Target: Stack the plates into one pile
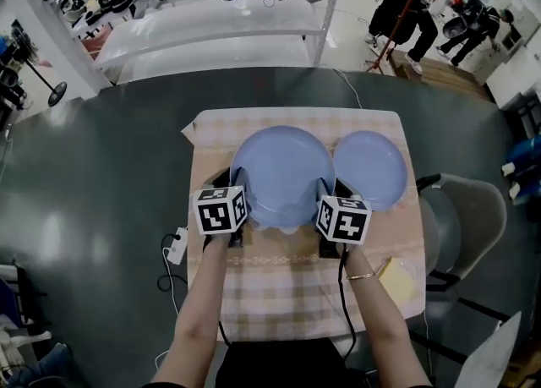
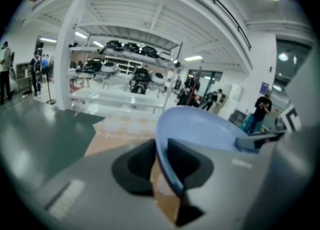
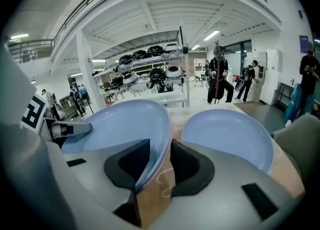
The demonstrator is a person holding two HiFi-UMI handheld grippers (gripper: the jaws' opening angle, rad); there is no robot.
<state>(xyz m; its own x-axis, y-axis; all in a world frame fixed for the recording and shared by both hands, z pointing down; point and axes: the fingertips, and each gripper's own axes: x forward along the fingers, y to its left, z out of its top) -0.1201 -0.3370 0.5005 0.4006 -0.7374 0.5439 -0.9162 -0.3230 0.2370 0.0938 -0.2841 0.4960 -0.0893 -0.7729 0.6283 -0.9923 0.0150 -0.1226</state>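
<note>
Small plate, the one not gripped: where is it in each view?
Head view: small plate right of centre on the checked cloth, just right of the large plate.
Left gripper view: not in it; the large plate fills the middle.
Right gripper view: right of centre, on the cloth.
Shared landmark: the large plate, in all three.

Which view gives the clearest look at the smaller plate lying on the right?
The head view: the smaller plate shows nearly whole, flat on the checked cloth. The right gripper view shows it close, its near edge hidden behind the right tongs. The left gripper view misses it.
</note>
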